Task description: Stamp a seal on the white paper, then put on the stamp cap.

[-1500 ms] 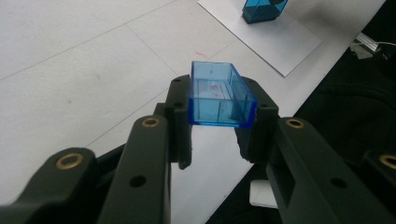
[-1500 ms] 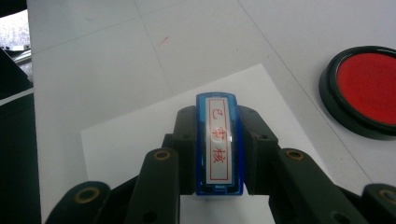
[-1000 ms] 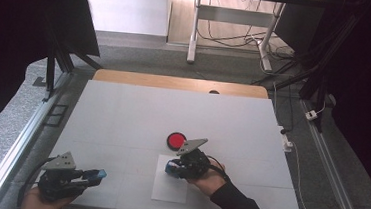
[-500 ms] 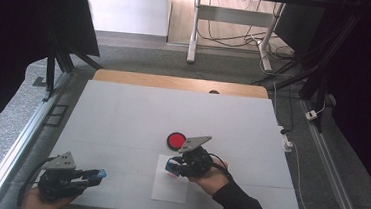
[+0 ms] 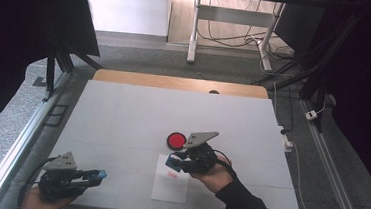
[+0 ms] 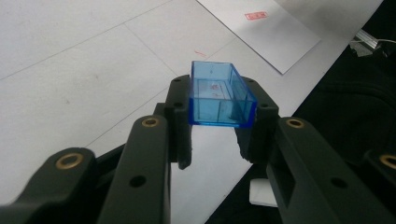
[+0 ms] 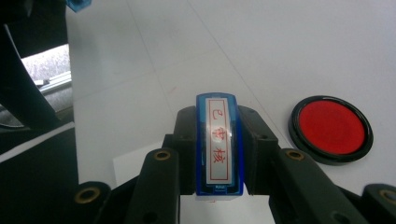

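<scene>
The right tool is clenched on a blue stamp, its long axis running straight out between the jaws, held just above the white paper sheet that bears a red imprint. The red ink pad lies close beyond, toward the far side of the tabletop, so the right hand is much the nearer. The left tool, at the near left edge, grips the stamp's clear blue cap. The right gripper view shows the stamp's label; the high view does not.
</scene>
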A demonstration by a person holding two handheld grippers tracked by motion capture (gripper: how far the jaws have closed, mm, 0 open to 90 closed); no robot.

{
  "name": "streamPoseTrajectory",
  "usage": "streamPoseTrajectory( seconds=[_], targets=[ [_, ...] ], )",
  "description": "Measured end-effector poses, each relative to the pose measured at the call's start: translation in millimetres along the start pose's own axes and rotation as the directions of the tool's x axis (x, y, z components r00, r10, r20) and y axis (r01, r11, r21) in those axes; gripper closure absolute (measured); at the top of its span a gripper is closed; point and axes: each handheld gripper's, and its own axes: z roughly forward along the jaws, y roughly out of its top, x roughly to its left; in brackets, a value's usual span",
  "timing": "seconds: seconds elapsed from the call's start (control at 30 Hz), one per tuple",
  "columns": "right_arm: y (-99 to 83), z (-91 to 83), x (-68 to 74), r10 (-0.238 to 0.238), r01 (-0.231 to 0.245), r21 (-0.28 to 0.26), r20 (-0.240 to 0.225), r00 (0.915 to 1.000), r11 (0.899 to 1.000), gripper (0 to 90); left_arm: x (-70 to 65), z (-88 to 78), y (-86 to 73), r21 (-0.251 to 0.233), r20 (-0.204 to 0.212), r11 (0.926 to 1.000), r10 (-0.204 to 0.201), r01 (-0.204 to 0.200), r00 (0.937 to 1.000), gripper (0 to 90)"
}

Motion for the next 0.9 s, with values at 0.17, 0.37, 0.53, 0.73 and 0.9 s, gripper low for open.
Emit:
streamPoseTrajectory(
  seconds=[0.17,0.37,0.53,0.73,0.9],
  targets=[
    [4.4,-6.5,1.7,-0.001,0.0,-0.022,-0.009,1.0,1.0,71.1,-0.1,0.1,0.2,0.003,0.0,1.0,0.002,-0.002,1.0,68.6],
    [8.8,-12.8,3.3,-0.004,0.003,-0.04,-0.014,0.9999,0.999,71.1,-0.4,0.4,0.5,0.006,-0.001,1.0,0.003,-0.003,1.0,68.6],
    [9.8,-14.5,3.5,-0.004,0.003,-0.036,-0.017,0.9999,0.999,71.1,-0.8,0.9,1.6,0.008,0.002,1.0,0.003,-0.003,1.0,68.7],
    [12.4,-17.4,3.4,0.002,-0.003,-0.055,-0.018,0.9998,0.998,71.1,-1.7,0.4,5.6,-0.004,0.023,0.9999,0.016,-0.016,0.9996,68.7],
    [13.8,-19.1,4.9,-0.008,0.007,-0.055,-0.026,0.9996,0.998,71.1,-4.9,3.6,10.6,0.006,0.038,0.9991,0.043,-0.043,0.9984,68.7]
  ],
)
